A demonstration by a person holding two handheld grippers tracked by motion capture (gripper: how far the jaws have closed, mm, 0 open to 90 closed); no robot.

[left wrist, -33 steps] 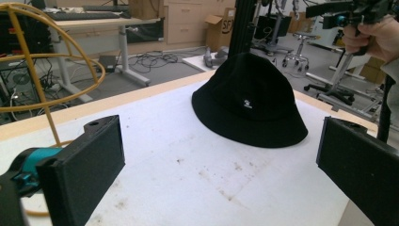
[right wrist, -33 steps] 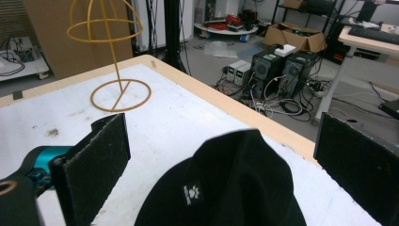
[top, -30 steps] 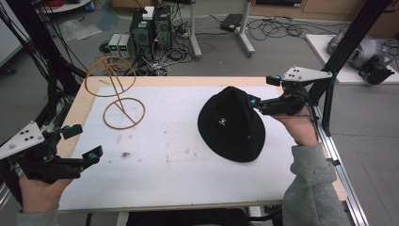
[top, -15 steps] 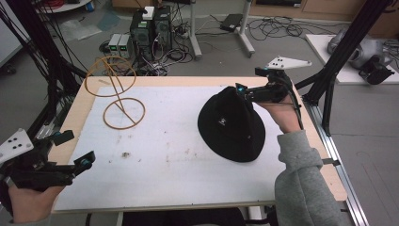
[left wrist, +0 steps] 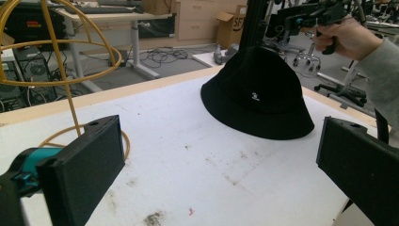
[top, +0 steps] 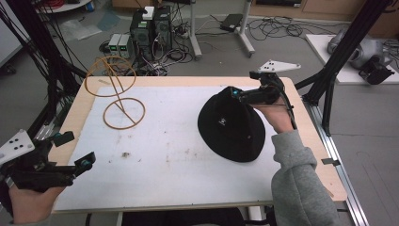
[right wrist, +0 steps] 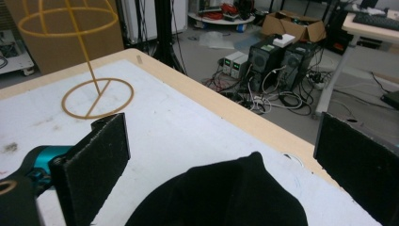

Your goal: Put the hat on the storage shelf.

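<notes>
A black bucket hat (top: 230,126) with a small white logo lies brim-down on the right half of the white table top (top: 179,165). My right gripper (top: 243,86) hovers at the hat's far side, just above the crown, jaws wide open. In the right gripper view the hat's crown (right wrist: 221,197) sits low between the open jaws of the right gripper (right wrist: 221,146). My left gripper (top: 75,149) is open and holds nothing at the table's near left corner. In the left gripper view its jaws (left wrist: 221,169) frame the hat (left wrist: 256,94) farther off.
A yellow wire hat stand (top: 117,94), a ring base with a rod and hoops on top, stands at the far left of the table. It appears as the stand (left wrist: 61,70) and the stand (right wrist: 89,56). Computers and cables (top: 150,28) lie on the floor beyond the far edge.
My right gripper has moved left, from beside the hat's right edge to over the far side of its crown. The left gripper drifted slightly back toward the near left corner.
</notes>
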